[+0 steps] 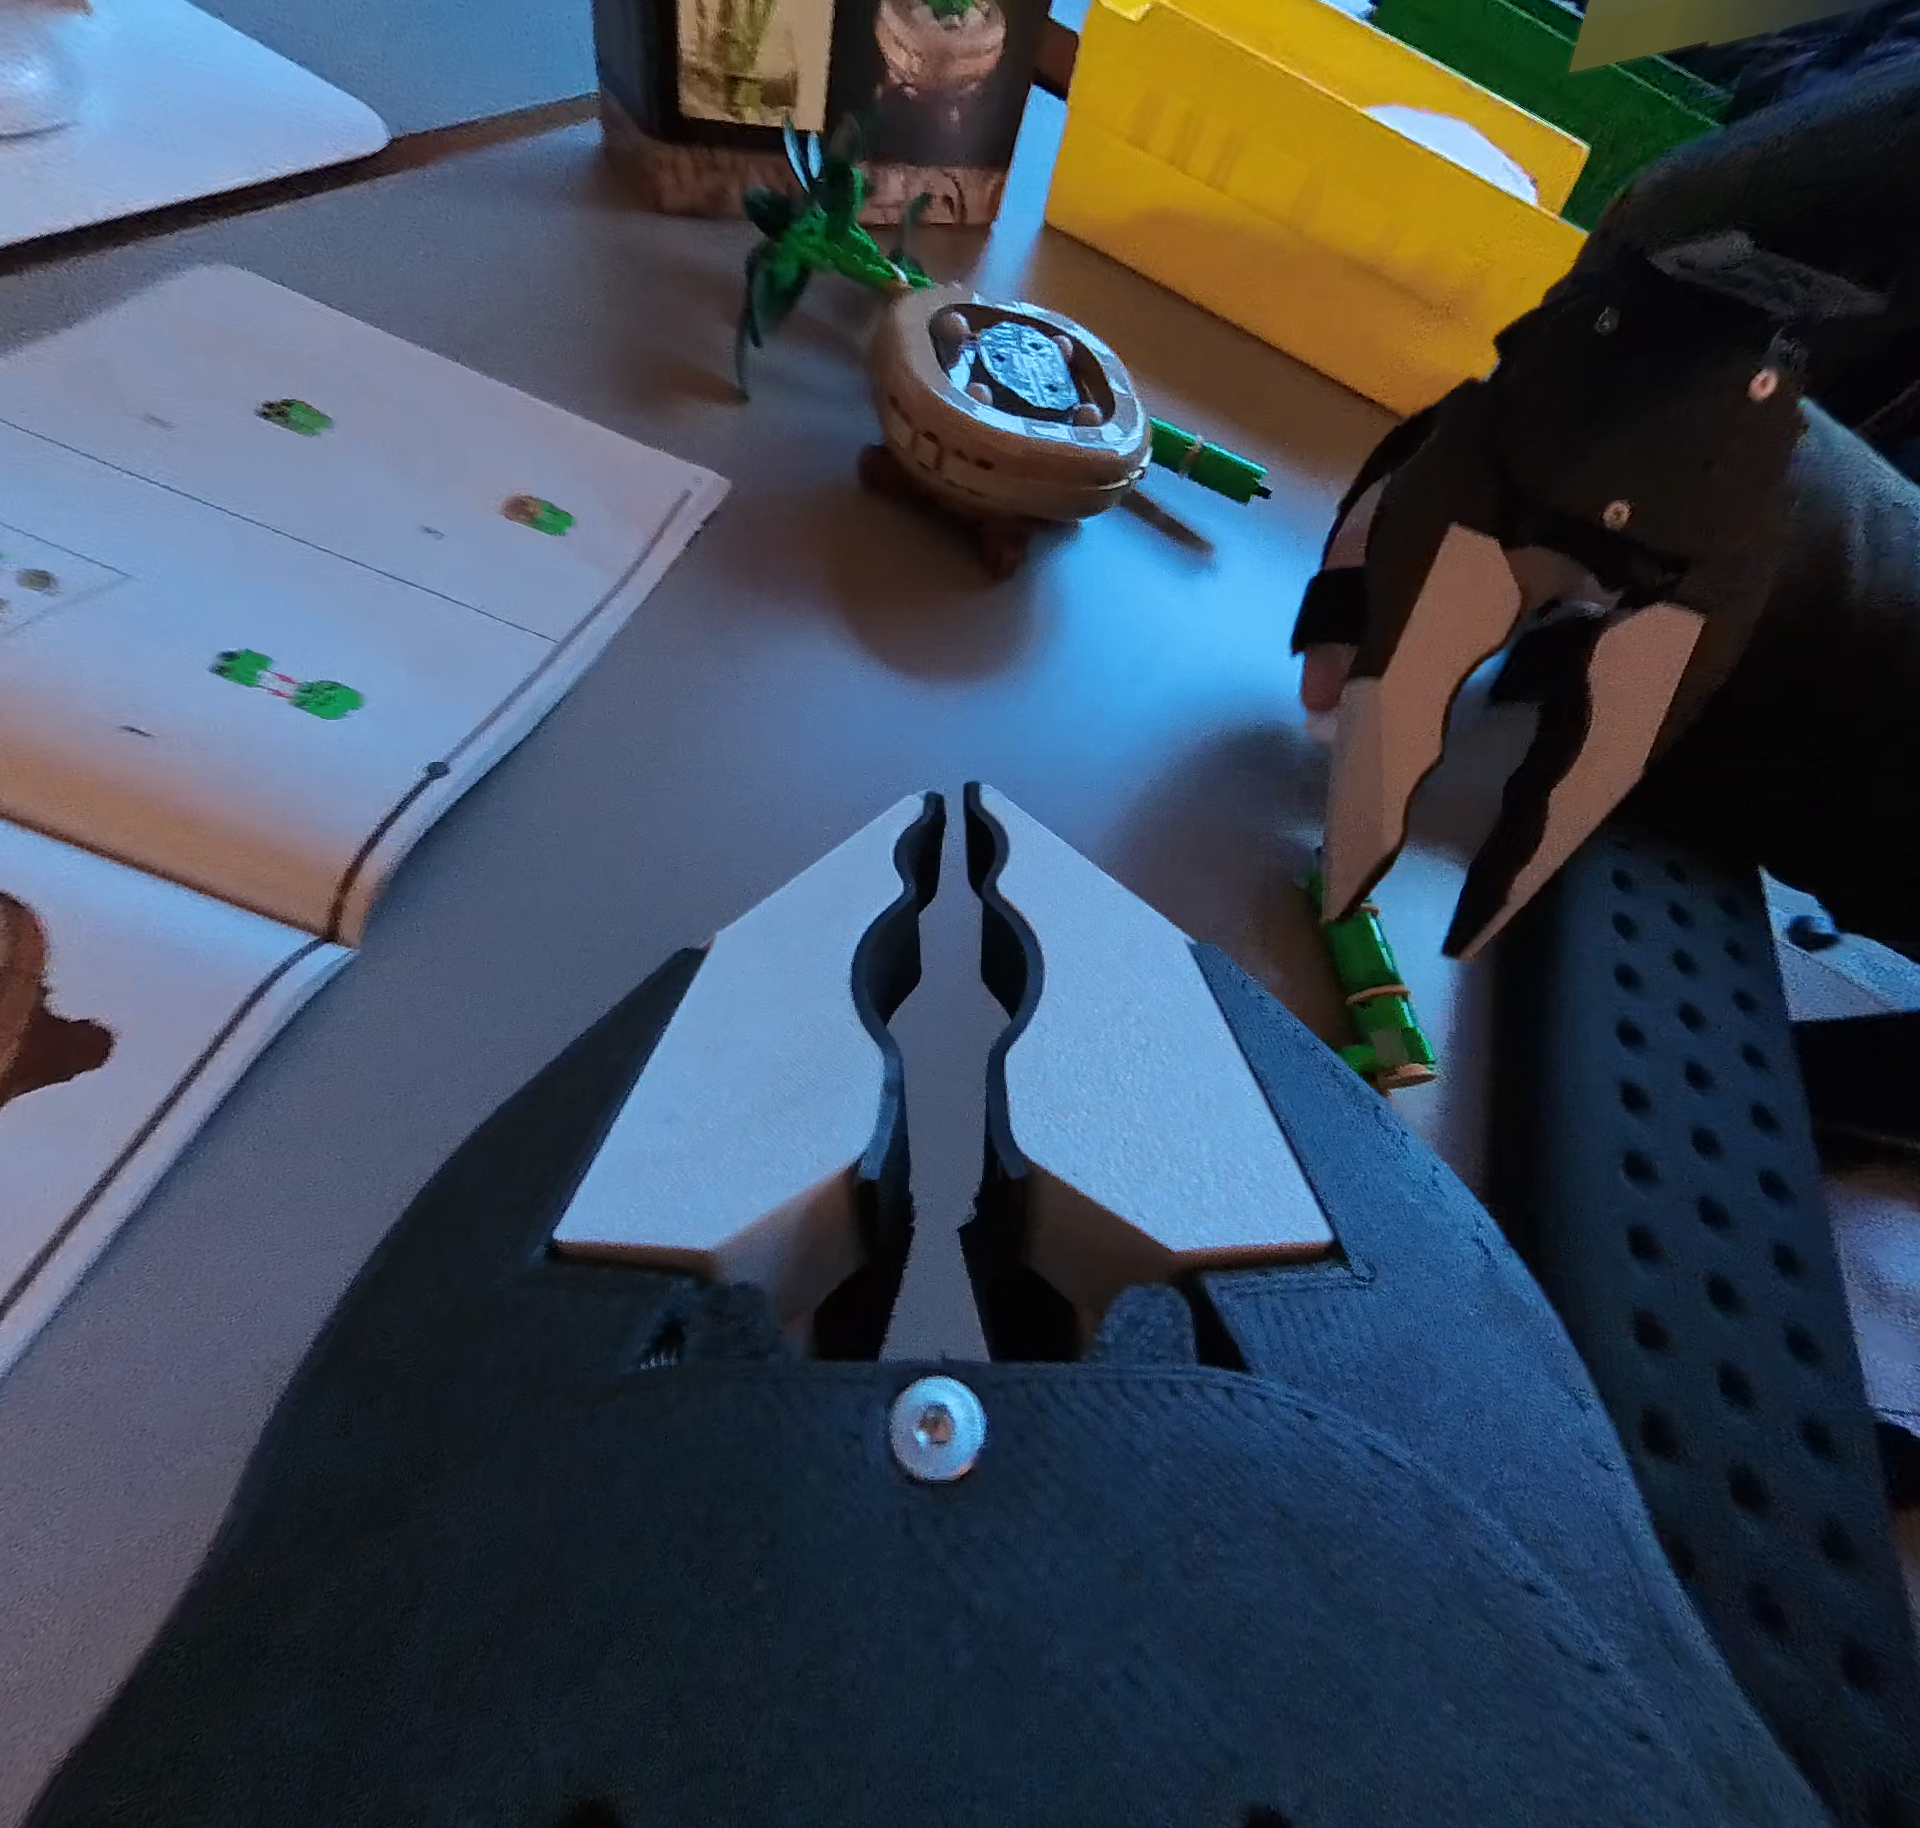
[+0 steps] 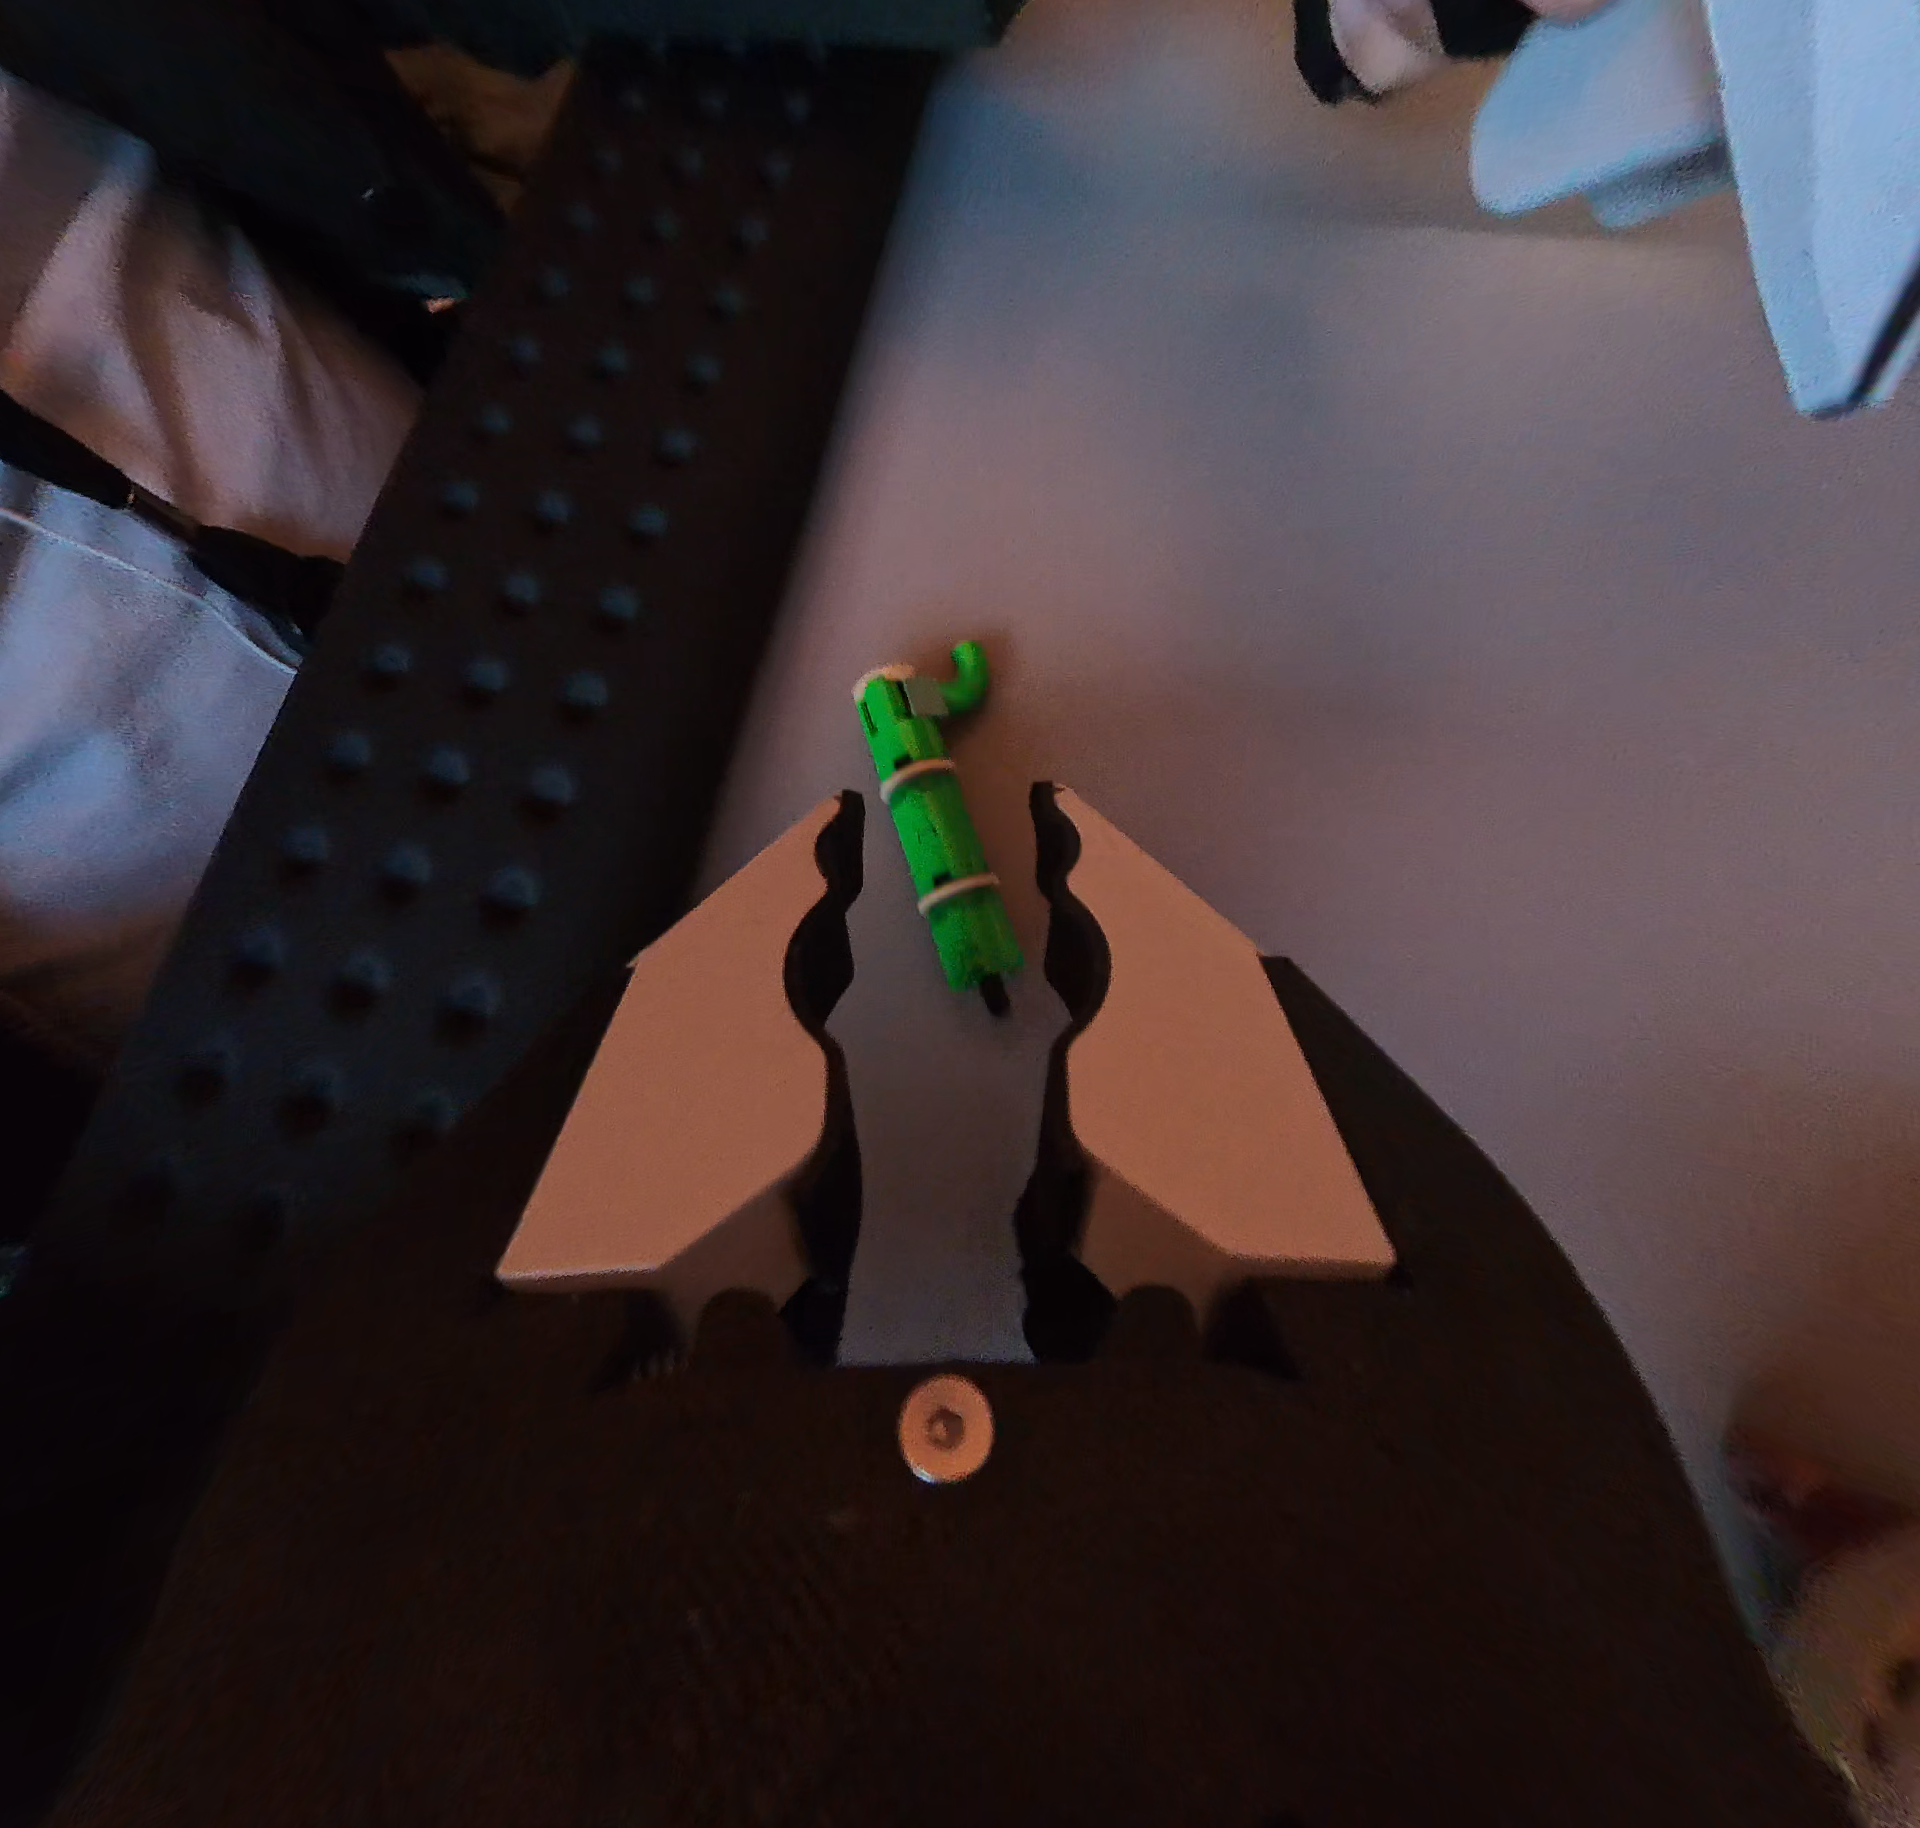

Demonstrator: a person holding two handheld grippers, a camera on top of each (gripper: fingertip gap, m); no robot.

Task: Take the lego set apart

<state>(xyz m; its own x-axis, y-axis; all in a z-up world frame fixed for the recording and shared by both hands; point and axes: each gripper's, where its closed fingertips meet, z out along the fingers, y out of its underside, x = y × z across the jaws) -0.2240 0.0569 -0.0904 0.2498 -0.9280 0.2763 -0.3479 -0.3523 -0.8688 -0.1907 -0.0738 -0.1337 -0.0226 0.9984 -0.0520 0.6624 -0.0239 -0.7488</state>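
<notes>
Two hand-held grippers are in view over a grey worktop (image 1: 790,739). Left hand-held gripper (image 1: 956,799), bottom centre of the left wrist view: fingertips drawn almost together, only a thin slit between them, nothing held. Right hand-held gripper (image 2: 948,804), bottom centre of the right wrist view: jaws parted, empty, tips straddling the near end of a green bamboo stalk piece (image 2: 940,833) that lies flat on the worktop. The piece carries pale rings and a small green hook at its far end; whether the fingertips touch it cannot be told from this view.

In the left wrist view the same right hand-held gripper (image 1: 1397,931) enters from the right edge, pointed downward, one fingertip at the upper end of the green bamboo stalk piece (image 1: 1371,989). A black perforated strip (image 1: 1683,1155) runs along the right edge of the frame beside the piece.

Left of frame: an open instruction booklet (image 1: 312,573), lying flat. Centre, farther back: a tan pot model (image 1: 1008,428) tipped on its side, with a short green stalk section (image 1: 1205,459) at its right and a leafy green stalk (image 1: 821,230) at its upper left. Behind these, top centre: the set's box (image 1: 821,43), upright. Upper right: a yellow bin (image 1: 1299,189), with a green bin (image 1: 1538,43) behind it.
</notes>
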